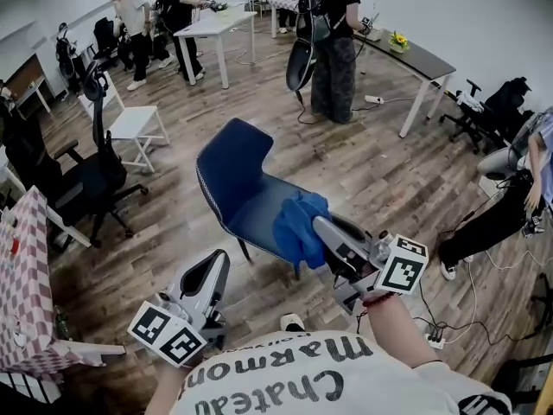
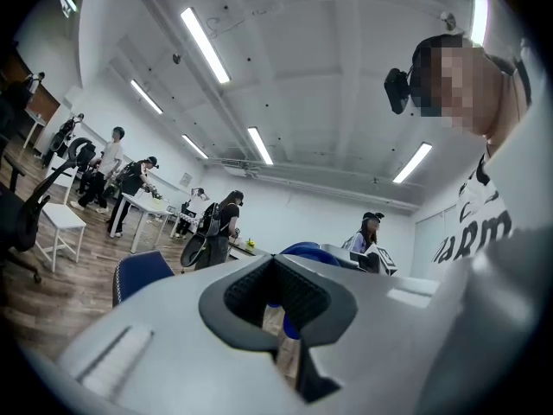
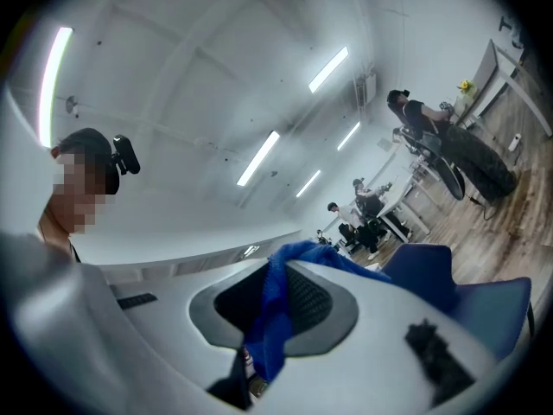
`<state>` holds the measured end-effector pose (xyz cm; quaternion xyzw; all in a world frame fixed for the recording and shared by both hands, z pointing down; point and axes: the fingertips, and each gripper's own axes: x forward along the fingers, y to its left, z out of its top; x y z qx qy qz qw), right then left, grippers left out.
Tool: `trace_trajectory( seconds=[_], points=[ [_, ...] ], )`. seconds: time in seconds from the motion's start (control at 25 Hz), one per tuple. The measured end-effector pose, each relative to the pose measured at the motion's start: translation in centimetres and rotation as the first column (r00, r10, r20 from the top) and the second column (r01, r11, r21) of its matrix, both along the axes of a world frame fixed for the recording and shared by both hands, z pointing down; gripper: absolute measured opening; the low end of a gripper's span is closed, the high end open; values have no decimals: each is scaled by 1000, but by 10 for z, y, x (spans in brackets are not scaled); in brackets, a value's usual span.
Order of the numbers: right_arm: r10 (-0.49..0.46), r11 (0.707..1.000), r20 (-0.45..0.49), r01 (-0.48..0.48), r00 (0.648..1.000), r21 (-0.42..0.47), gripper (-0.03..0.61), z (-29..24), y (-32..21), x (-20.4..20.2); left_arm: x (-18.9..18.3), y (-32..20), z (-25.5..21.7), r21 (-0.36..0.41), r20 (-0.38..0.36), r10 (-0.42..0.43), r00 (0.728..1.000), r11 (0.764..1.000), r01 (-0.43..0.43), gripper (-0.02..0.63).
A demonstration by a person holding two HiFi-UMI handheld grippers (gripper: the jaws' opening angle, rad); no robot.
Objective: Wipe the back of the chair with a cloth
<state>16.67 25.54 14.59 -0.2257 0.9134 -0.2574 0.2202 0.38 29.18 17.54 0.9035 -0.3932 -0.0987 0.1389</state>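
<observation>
A dark blue chair [image 1: 238, 188] stands on the wood floor in front of me, its back turned to the upper left. My right gripper [image 1: 321, 228] is shut on a bunched blue cloth [image 1: 301, 227], which hangs over the chair's seat. In the right gripper view the cloth [image 3: 270, 322] is pinched between the jaws, with the chair [image 3: 471, 296] beyond it. My left gripper [image 1: 216, 264] sits low and left of the chair, apart from it, jaws shut on nothing. The left gripper view shows the chair [image 2: 138, 273] at the left and the cloth [image 2: 304, 251] above the jaws.
A black office chair [image 1: 82, 184] and a white chair [image 1: 131, 124] stand to the left, beside a table with a checked cloth [image 1: 26, 284]. One person [image 1: 333, 46] stands at a dark desk [image 1: 419, 59]. A power strip and cables [image 1: 434, 335] lie at the right.
</observation>
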Motion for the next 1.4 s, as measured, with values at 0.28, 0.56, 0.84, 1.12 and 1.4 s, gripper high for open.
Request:
trace_trajectory(
  seconds=[0.28, 0.56, 0.84, 1.12, 1.4],
  points=[
    [-69, 997, -15, 70, 997, 18, 58, -3, -58, 7, 11, -57, 3, -8, -33, -64, 997, 998, 64, 5],
    [-130, 991, -36, 131, 991, 10, 58, 9, -90, 15, 28, -87, 16, -33, -54, -111, 992, 993, 109, 5],
    [-176, 984, -20, 175, 984, -10, 58, 24, -105, 4, 29, -101, 29, -68, -38, -124, 992, 990, 121, 5],
    [-215, 975, -8, 214, 977, -54, 58, 40, -124, -11, 15, -109, 41, -120, -18, -175, 984, 978, 172, 5],
    [-212, 975, -41, 208, 976, -76, 58, 50, -151, -40, -6, -141, 55, -164, -31, -162, 986, 974, 155, 5]
  ],
)
